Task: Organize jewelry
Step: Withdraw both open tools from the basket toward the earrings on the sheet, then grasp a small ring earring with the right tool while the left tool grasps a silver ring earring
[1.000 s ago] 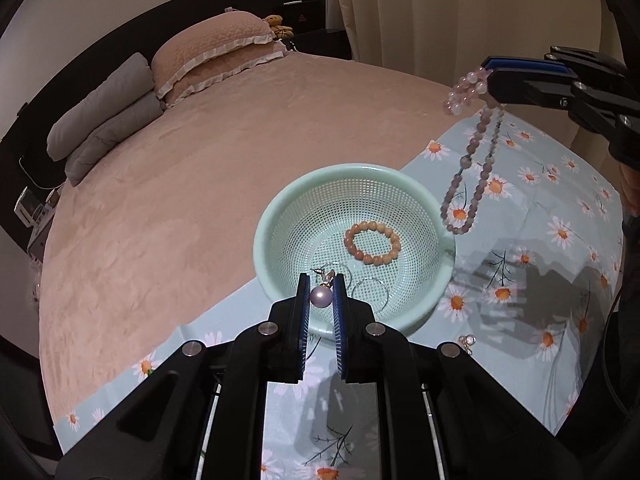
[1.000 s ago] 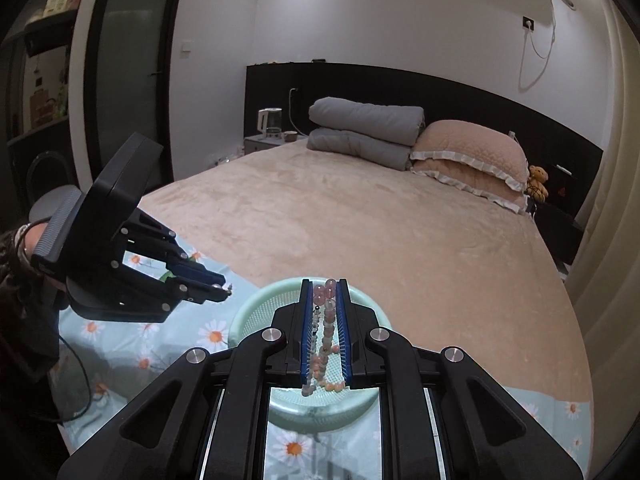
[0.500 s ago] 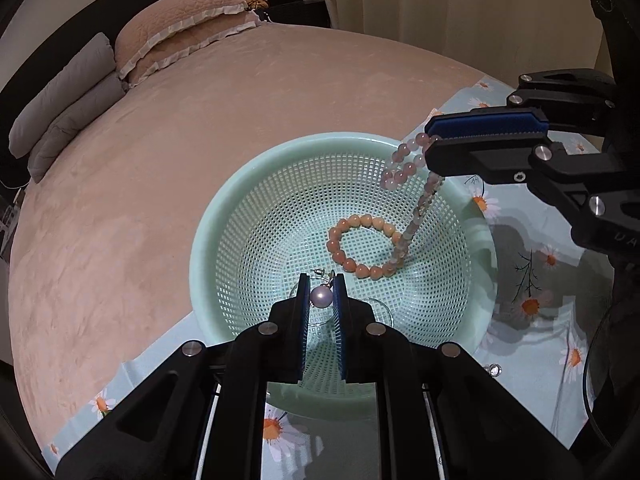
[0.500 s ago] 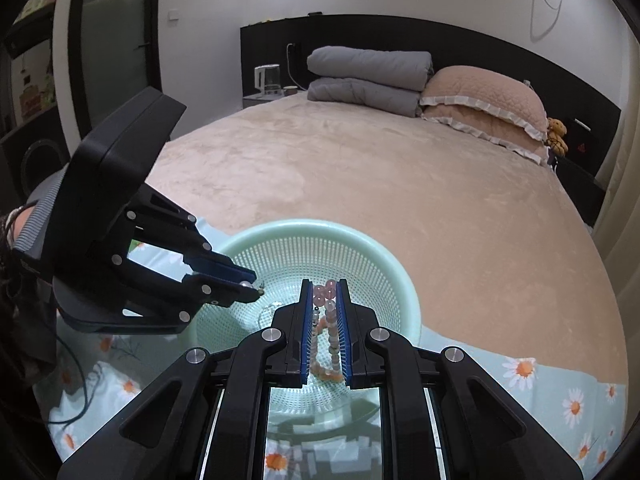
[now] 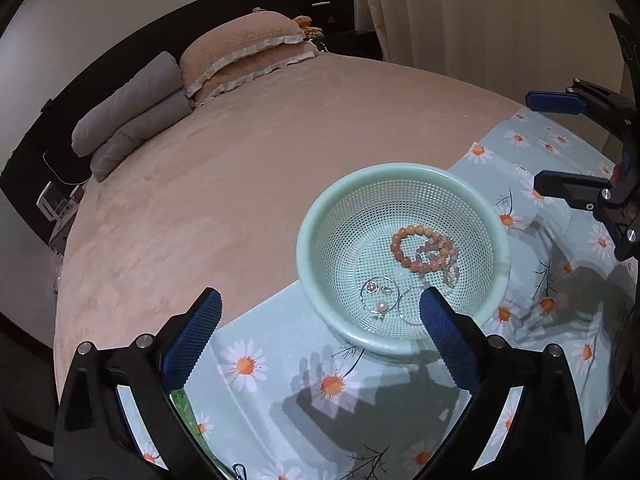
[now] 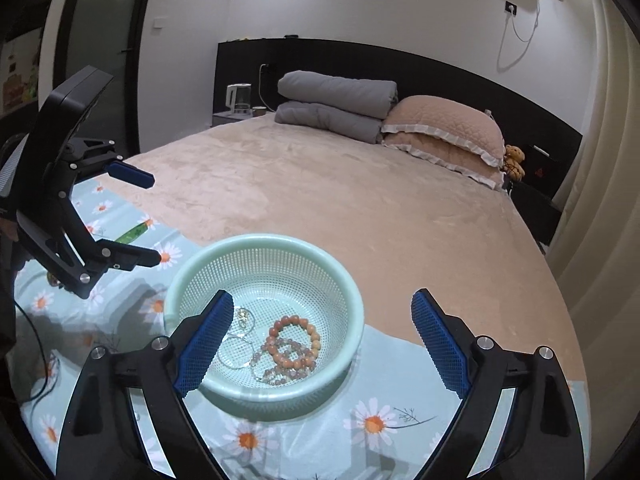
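Left gripper (image 5: 320,336) held above the near rim of the mint basket (image 5: 316,216), fingers wide apart, right gripper (image 6: 322,334) likewise spread and empty, orange bracelet (image 5: 416,249), pink necklace (image 5: 444,258) and pearl earring (image 5: 381,306) lying in the basket on the daisy cloth (image 5: 280,364)

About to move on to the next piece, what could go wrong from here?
The pale bead strand lies partly over the orange bracelet, so they may tangle. The pearl earring and thin hoops are small and could snag the basket mesh. Both grippers, left and right, hang open close to its rim.
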{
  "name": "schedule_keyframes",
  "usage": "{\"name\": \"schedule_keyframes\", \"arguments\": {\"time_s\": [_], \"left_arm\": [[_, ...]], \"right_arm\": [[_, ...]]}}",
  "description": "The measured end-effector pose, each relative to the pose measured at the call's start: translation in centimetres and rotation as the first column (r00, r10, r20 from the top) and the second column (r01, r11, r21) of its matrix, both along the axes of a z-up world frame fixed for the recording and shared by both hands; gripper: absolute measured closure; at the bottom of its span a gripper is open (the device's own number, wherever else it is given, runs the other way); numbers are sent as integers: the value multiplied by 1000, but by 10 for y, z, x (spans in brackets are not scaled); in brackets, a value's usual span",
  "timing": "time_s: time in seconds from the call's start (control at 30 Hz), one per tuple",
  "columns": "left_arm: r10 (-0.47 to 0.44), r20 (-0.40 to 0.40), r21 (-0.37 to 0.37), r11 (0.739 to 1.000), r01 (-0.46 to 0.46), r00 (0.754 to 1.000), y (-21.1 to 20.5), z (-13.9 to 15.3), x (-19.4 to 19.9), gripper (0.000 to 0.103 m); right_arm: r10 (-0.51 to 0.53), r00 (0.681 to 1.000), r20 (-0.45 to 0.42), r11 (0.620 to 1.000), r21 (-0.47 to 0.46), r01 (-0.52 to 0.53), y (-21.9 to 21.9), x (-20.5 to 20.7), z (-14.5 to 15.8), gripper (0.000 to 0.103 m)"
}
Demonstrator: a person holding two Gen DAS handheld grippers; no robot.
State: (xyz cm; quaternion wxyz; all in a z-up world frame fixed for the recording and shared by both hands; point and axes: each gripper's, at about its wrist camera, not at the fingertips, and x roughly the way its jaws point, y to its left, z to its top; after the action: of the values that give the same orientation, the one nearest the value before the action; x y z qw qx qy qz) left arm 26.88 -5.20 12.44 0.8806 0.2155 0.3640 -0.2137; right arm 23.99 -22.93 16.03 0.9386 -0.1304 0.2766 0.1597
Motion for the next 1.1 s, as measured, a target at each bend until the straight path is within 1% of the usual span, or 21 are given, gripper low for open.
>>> {"name": "schedule_keyframes", "arguments": {"time_s": [0.27,0.37,0.43,0.53,0.63,0.8,1.1], "left_arm": [[12,17,-2,1000,-12,1000,19,19,-47,6],[11,15,-1,1000,-11,1000,24,20,-66,6],[5,11,14,1000,-5,1000,25,19,-79,6],[-2,0,17,1000,2,1000,25,14,-95,6],[-4,-19,24,1000,4,1000,24,3,-108,6],[-9,-70,35,999,11,998,22,-23,-122,6],[-23,-177,37,999,30,984,11,-82,-128,6]], "right_arm": [[9,1000,18,1000,-8,-9,-3,-48,28,16],[11,1000,8,1000,-10,-11,-1,-67,29,16],[15,1000,-3,1000,-17,-15,0,-76,27,16],[39,999,-27,999,-21,-40,3,-89,21,16],[55,997,-54,998,-37,-57,10,-99,9,16],[74,989,-125,995,-53,-81,21,-106,-21,16],[71,966,-248,997,-16,-78,36,-95,-88,16]]}}
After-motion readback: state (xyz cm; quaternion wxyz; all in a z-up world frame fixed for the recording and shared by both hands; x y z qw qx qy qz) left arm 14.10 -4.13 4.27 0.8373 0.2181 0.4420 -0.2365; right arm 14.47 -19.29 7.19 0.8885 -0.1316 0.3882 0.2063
